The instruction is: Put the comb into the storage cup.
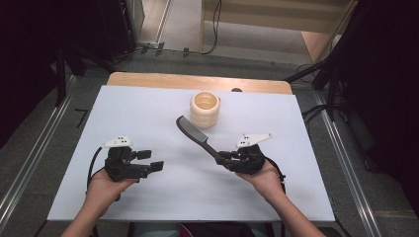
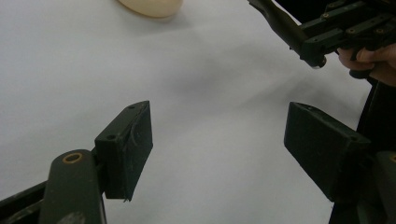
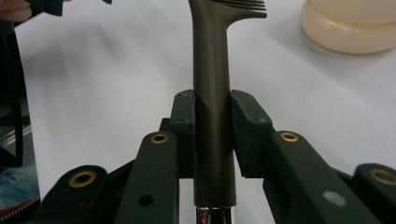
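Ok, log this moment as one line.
right gripper: shut on comb handle | left gripper: open, empty | cup: upright, beyond comb

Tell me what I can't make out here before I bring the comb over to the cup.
- Cup inside: in the high view its own wall hides the bottom, so contents are unclear.
- Cup in both gripper views: cut off by the top edge.
- Comb teeth: the right gripper view's top edge crops them; in the high view they are too small to count.
- Comb handle end: hidden inside the right claw.
- Left claw: open, nothing between its jaws.
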{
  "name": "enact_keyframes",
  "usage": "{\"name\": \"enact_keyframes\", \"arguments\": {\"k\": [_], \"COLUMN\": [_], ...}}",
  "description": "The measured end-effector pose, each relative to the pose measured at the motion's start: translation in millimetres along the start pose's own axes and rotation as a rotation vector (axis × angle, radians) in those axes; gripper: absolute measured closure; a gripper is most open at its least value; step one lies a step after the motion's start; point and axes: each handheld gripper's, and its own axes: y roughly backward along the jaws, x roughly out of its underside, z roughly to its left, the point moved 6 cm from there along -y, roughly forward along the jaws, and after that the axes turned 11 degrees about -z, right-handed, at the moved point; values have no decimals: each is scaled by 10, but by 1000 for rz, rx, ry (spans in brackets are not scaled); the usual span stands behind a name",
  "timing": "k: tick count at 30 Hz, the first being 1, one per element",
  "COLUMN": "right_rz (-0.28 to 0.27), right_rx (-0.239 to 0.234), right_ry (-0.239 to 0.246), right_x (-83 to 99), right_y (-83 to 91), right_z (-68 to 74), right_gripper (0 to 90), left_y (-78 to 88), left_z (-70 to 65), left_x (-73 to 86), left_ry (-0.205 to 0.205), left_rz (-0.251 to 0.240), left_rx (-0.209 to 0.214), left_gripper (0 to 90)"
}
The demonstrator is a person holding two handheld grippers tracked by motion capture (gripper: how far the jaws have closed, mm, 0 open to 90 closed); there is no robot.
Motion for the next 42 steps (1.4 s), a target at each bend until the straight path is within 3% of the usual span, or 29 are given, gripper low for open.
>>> {"name": "enact_keyframes", "arguments": {"k": [10,14,22,27,32,35,42], "right_rz": [-78,-97,-128,-139,-149,-160,-181], "right_rx": [16,18,22,24,28,30,45], "right_ry": [10,15,24,27,22,27,28], "right_x": [-139,-182,-262,-302,-332,-352,-383], "right_y": [-176,-230,-323,-380,-472,-516,-605], "right_z": [99,136,178,195,213,231,246], "right_gripper": [704,703,703,703,704,703,704], "left_y": [-57,-94,-131,-149,-178,-190,-227], "left_z": [-41,-49,-50,-51,-45,-32,-23], "left_x": [-99,-139,-257,-295,-330,-365,-447], "left_ry": [10,27,41,38,58,86,107], "left_rz": [-28,-32,-89,-90,-92,-118,-148], "left_rx": [-27,-40,-83,-91,-110,-101,-140], "left_gripper": [248,248,247,248,253,253,271]}}
